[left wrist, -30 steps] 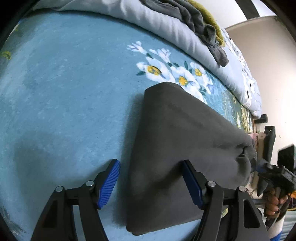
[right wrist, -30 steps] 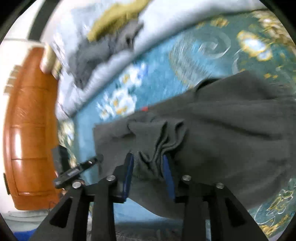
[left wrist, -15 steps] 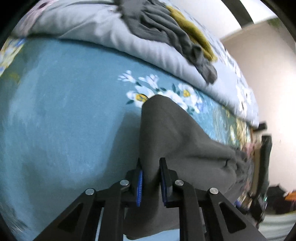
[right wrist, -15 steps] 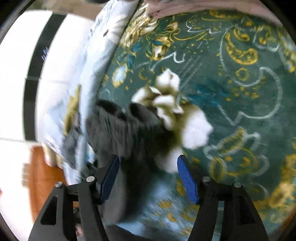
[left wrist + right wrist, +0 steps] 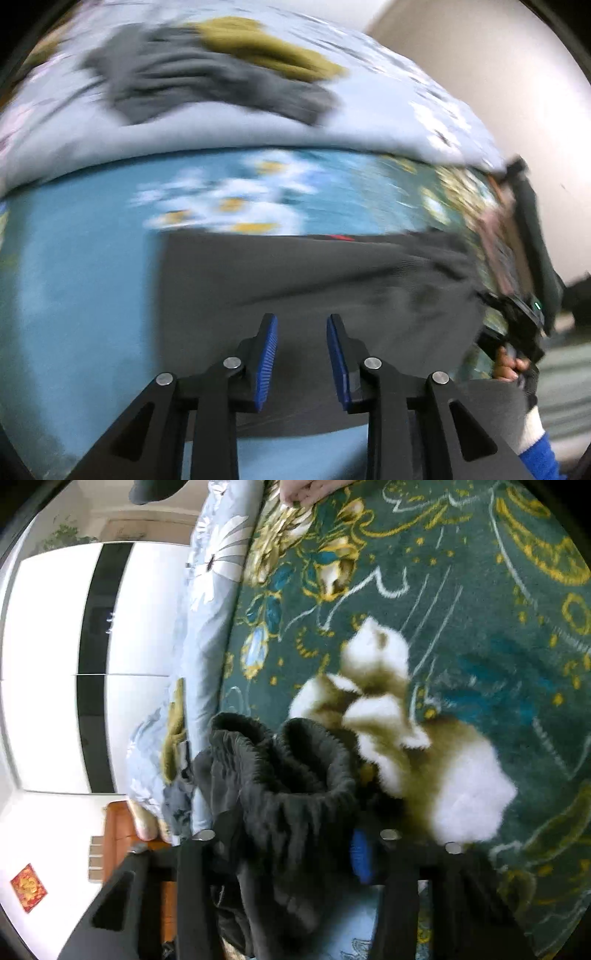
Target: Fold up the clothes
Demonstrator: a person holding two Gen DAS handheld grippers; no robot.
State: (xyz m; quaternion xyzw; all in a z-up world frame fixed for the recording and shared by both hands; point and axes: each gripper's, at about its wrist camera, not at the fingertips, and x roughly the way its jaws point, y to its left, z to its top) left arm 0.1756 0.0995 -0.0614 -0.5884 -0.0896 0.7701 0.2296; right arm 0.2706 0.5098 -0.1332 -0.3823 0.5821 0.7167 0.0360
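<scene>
Garment, dark grey soft knit, lay flat under the left gripper, jaws slightly parted and empty; right gripper clamped its bunched ribbed cuff.

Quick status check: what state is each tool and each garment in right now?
Left tool: open, nothing between its pads, over the dark garment.
Right tool: shut on the dark garment's bunched end.
Dark garment: folded, lying on the blue blanket.
Grey clothes: crumpled, unfolded, on the quilt.
Olive garment: crumpled beside them.
</scene>
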